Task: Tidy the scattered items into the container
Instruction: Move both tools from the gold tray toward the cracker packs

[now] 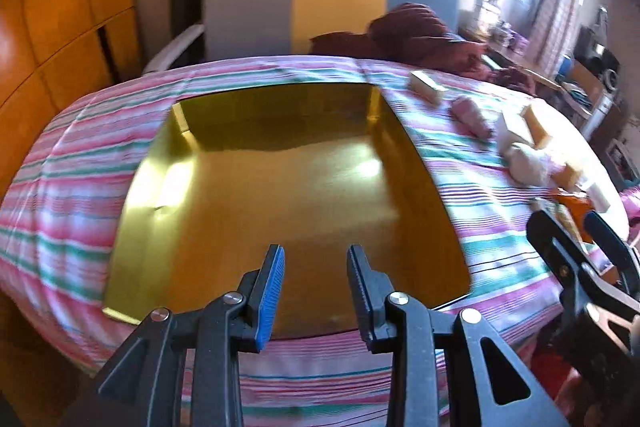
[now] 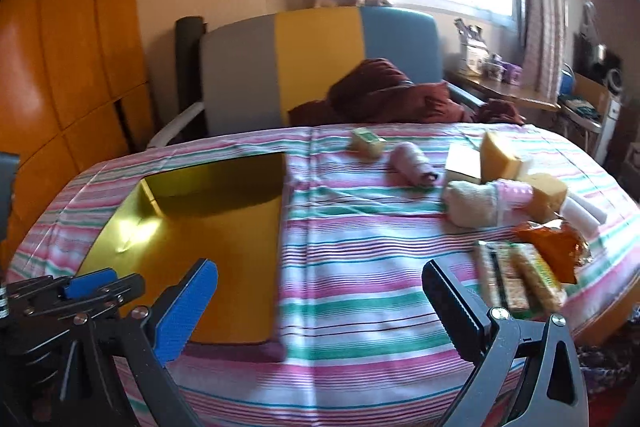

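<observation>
Gold, glossy and empty, the shallow cardboard tray [image 2: 224, 227] fills centre-left; I'm at the first pick. Right gripper [image 2: 320, 303] gapes empty beside the green-wrapped snack bars [image 2: 516, 279], lower right; left gripper [image 1: 316, 287] narrowed, holding nothing.

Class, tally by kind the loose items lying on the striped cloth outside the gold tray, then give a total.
Rolled socks: 2
Small boxes and blocks: 5
Snack packets: 2
Total: 9
</observation>
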`<action>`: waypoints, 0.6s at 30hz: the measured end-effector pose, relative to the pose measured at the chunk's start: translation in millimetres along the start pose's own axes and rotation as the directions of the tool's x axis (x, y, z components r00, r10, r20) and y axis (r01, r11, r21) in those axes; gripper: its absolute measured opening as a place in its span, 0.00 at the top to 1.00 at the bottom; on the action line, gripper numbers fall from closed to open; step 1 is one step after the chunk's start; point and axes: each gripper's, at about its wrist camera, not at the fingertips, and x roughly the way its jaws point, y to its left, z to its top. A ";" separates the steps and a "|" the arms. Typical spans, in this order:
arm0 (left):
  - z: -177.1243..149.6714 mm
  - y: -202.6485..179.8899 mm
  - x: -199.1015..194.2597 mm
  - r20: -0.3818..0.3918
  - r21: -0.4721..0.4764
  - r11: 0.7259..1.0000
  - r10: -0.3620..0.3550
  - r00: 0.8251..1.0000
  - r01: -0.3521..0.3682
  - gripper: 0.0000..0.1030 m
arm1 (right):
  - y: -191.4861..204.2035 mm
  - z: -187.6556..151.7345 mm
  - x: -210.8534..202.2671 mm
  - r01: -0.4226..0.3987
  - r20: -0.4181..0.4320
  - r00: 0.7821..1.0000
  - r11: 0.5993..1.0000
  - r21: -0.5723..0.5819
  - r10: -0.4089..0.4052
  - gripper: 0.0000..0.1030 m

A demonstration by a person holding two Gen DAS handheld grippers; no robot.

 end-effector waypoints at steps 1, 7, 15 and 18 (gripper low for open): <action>1.8 -6.7 1.0 -0.001 0.008 1.000 -0.026 1.000 0.026 0.68 | -7.5 1.0 0.3 0.006 0.006 1.000 1.000 0.006 -0.006 0.00; 10.1 -60.8 6.6 -0.002 0.107 0.991 -0.077 0.997 0.077 0.66 | -61.2 2.0 8.2 0.047 -0.007 0.999 0.998 0.046 -0.046 0.00; 8.8 -133.1 31.6 -0.076 0.210 0.969 -0.121 0.990 0.134 0.57 | -131.7 -4.0 5.4 0.097 -0.023 0.995 0.990 0.097 -0.096 0.07; 7.2 -162.4 44.0 -0.110 0.240 0.958 -0.136 0.985 0.159 0.57 | -154.9 -9.4 4.7 0.114 -0.047 0.993 0.990 0.087 -0.110 0.19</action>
